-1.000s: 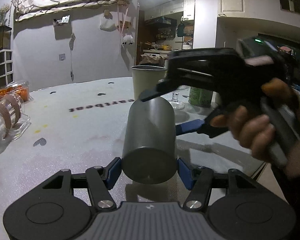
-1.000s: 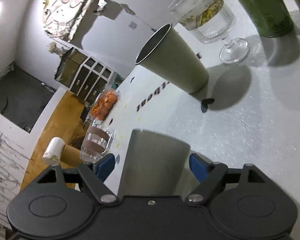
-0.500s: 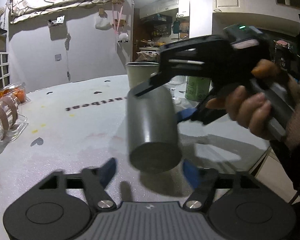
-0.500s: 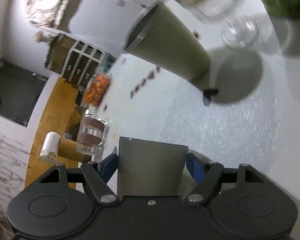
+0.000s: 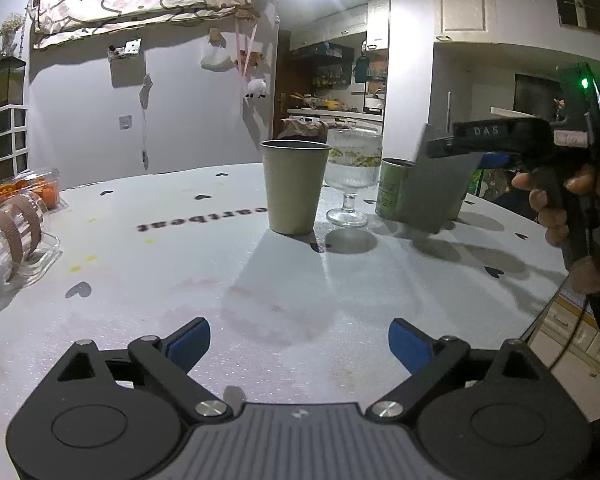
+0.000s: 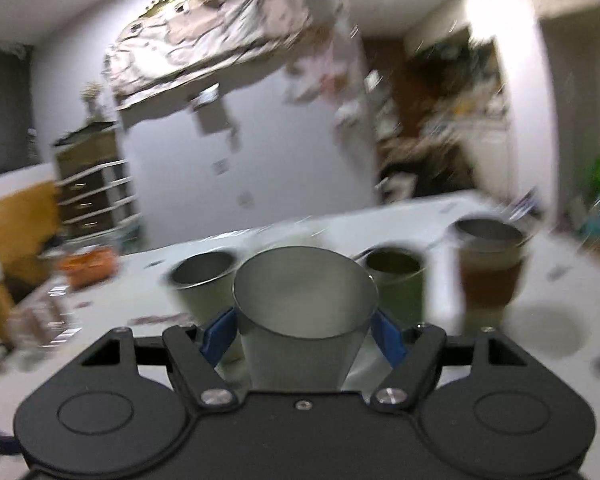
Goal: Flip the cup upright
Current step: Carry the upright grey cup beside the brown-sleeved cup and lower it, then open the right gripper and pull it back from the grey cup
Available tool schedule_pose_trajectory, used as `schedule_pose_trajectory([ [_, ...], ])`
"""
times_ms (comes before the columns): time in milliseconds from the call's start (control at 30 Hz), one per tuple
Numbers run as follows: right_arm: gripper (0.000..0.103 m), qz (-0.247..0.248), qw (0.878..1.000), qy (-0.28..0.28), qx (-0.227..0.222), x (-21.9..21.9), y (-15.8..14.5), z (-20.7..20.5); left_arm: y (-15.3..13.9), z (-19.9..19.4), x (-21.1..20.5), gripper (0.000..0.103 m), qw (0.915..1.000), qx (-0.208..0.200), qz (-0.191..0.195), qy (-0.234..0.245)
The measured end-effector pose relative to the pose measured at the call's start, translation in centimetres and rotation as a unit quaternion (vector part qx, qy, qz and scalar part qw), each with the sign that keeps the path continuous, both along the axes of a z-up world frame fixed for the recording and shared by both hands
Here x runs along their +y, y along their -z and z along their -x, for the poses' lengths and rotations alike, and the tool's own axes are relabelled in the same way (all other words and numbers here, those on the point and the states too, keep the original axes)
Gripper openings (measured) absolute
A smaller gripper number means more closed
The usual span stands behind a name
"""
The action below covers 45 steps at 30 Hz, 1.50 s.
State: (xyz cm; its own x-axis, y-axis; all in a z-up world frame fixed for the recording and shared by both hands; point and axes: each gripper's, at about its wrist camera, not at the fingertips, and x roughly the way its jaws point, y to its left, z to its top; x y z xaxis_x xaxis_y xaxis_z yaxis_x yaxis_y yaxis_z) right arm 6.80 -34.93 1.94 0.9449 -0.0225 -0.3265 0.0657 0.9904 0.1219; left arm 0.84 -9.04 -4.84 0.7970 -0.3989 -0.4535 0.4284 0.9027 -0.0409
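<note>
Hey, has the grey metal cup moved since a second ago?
Yes. In the left wrist view the grey metal cup, gripped by the right gripper, has gone from between the left gripper fingers to the right of the beige cup.

We see the grey metal cup (image 6: 306,312) between the right gripper (image 6: 302,330) fingers, mouth up, right of the olive paper cup (image 5: 293,186), stemmed glass goblet (image 5: 352,178) and green can (image 5: 392,188); the left gripper (image 5: 300,342) hangs over the white table (image 5: 220,280), plastic tubs (image 5: 16,224) far left
</note>
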Motion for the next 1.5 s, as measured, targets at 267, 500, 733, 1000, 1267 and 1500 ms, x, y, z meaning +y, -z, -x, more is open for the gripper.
schedule_pose_trajectory([
  [267, 0.074, 0.089, 0.989, 0.114, -0.022, -4.3, 0.4, -0.6, 0.1, -0.1, 0.0, 0.096, 1.0, -0.001, 0.001, 0.001],
  [500, 0.074, 0.094, 0.981, 0.167, -0.01, -7.0, 2.2, -1.3, 0.2, -0.3, 0.3, 0.096, 1.0, 0.001, 0.004, -0.006],
  [733, 0.076, 0.092, 0.98, 0.174, -0.005, -7.1, 3.5, -1.0, 0.3, -0.5, 0.4, 0.096, 0.9999, 0.002, 0.006, -0.012],
  [1000, 0.09, 0.062, 0.982, 0.176, -0.013, -6.8, 2.8, 1.2, -0.1, -0.9, 0.8, 0.096, 0.9996, -0.011, 0.01, -0.024],
  [1267, 0.093, 0.039, 0.988, 0.142, -0.045, -4.1, 2.0, 6.0, -2.0, -1.6, 0.6, 0.097, 0.9979, -0.048, 0.019, -0.04],
  [1500, 0.096, 0.041, 0.989, 0.126, -0.065, -1.3, 2.3, 9.2, -3.5, -1.6, 0.4, 0.099, 0.9956, -0.075, 0.031, -0.047],
])
